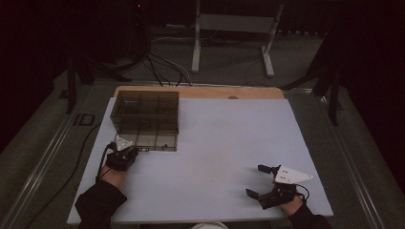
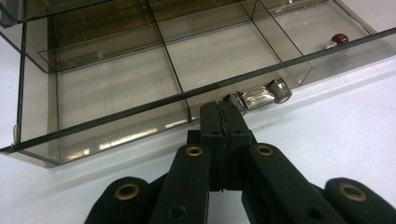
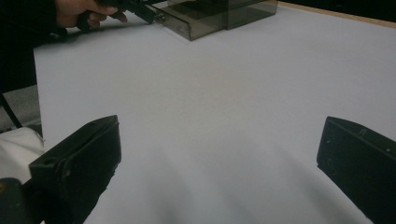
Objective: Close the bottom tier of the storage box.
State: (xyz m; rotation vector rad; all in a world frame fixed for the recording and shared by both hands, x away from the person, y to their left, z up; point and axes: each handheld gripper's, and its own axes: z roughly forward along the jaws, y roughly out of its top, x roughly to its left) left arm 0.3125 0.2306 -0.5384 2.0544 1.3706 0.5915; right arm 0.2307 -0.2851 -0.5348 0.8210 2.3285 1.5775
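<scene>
1. the box [image 1: 146,120] is a smoky see-through case with dividers, sitting at the far left of the white table [image 1: 215,157].
2. its drawer [image 2: 140,93] is pulled out toward the person, with its front wall facing the left gripper.
3. in the left gripper view the drawer shows several compartments split by thin walls.
4. a small clear handle [image 2: 259,95] sticks out from the drawer's front wall, low and toward the right of that view.
5. the left gripper [image 2: 223,119] has its jaws pressed together, teeth meshed, with nothing showing between them.
6. its tips sit right at the drawer front, just beside the handle's left end; whether they pinch part of the handle, i cannot tell.
7. in the high view the left gripper [image 1: 125,156] lies at the drawer's near left corner, with a hand [image 1: 112,175] in a dark sleeve behind it.
8. a small red-capped thing [image 2: 337,39] lies in the drawer's far right compartment, on its floor.
9. the right gripper [image 1: 258,181] is well apart from the box, at the near right of the table.
10. its jaws stand wide apart over bare table, holding nothing.
11. the right gripper view looks across the table toward the box [image 3: 219,14] and the left hand [image 3: 77,11] at the far edge.
</scene>
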